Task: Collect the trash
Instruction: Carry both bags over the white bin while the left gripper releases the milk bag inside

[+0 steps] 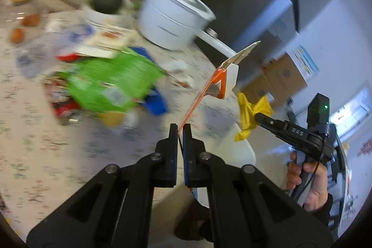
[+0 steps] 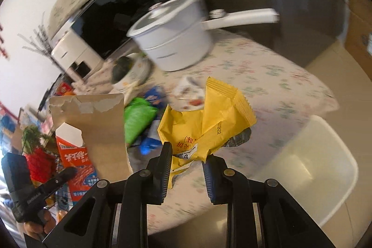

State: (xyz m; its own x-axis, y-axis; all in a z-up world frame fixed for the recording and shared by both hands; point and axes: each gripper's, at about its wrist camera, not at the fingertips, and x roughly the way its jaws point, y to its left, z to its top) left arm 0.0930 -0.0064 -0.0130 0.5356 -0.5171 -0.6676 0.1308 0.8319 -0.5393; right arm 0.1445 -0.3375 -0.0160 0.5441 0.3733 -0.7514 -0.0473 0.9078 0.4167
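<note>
1. Your left gripper [image 1: 179, 129] has its fingers pressed together on the thin edge of a flattened orange-and-white carton [image 2: 76, 155], which stands up from the tips over the table's edge.
2. Your right gripper [image 2: 187, 155] has its fingers clamped on a crumpled yellow wrapper [image 2: 209, 122], held above the table's near edge beside a white bin [image 2: 325, 166].
3. Motion blur smears most of the table [image 1: 34, 143]: the green bag [image 1: 109, 80] and the blue and red packets under it cannot be read.
4. The bin is partly cut off behind the gripper arms in the left wrist view.
5. The table carries a pale flowered cloth; a white lidded pot [image 1: 176, 15] with a long handle sits near its far edge, a dark microwave behind it.
6. Cardboard boxes [image 1: 283, 76] stand on the floor beyond the table.
</note>
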